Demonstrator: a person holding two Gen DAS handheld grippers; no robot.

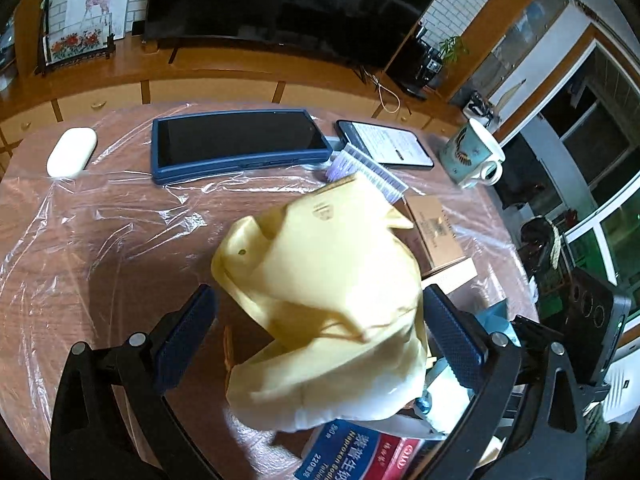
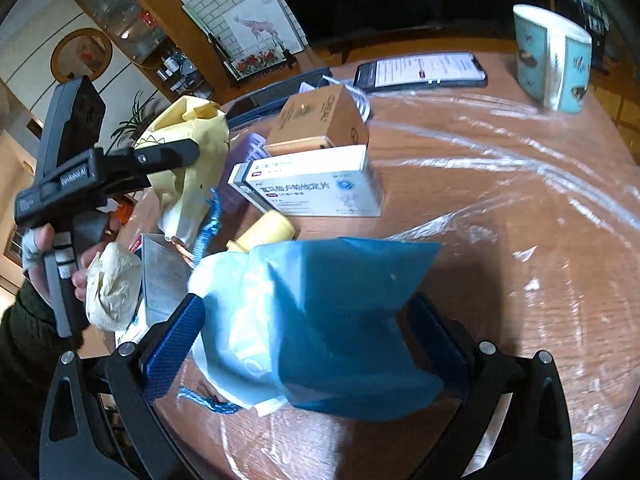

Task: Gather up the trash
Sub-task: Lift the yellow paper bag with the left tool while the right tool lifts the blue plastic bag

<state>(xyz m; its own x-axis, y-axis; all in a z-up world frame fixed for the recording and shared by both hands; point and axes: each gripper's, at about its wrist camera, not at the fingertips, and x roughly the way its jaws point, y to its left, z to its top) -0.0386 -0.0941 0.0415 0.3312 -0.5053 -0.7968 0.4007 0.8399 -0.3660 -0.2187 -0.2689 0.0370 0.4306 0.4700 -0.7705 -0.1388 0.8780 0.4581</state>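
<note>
1. Two tools are in view. The left tool (image 1: 320,340) has its jaws spread wide either side of a yellow bag (image 1: 332,304); its pads do not seem to press the bag, though the right wrist view shows that tool's finger lying against the bag, so I cannot tell whether it grips.
2. The right tool (image 2: 304,336) has its jaws wide apart with a blue bag (image 2: 332,320) between them; contact with the pads is unclear, so I cannot tell whether it grips.
3. Just beyond the blue bag lie a yellow cap (image 2: 268,230) and a white box (image 2: 320,188), with a brown box (image 2: 320,120) behind.
4. Left of it sits a paper wad (image 2: 114,286), beside a hand (image 2: 44,256) holding the left tool.
5. A red-blue box (image 1: 360,456) lies under the yellow bag.
6. Farther off on the film-covered worktop (image 1: 100,248) are a tablet (image 1: 240,144), phone (image 1: 388,144), mug (image 1: 472,156), brush (image 1: 368,172) and white case (image 1: 72,152).
</note>
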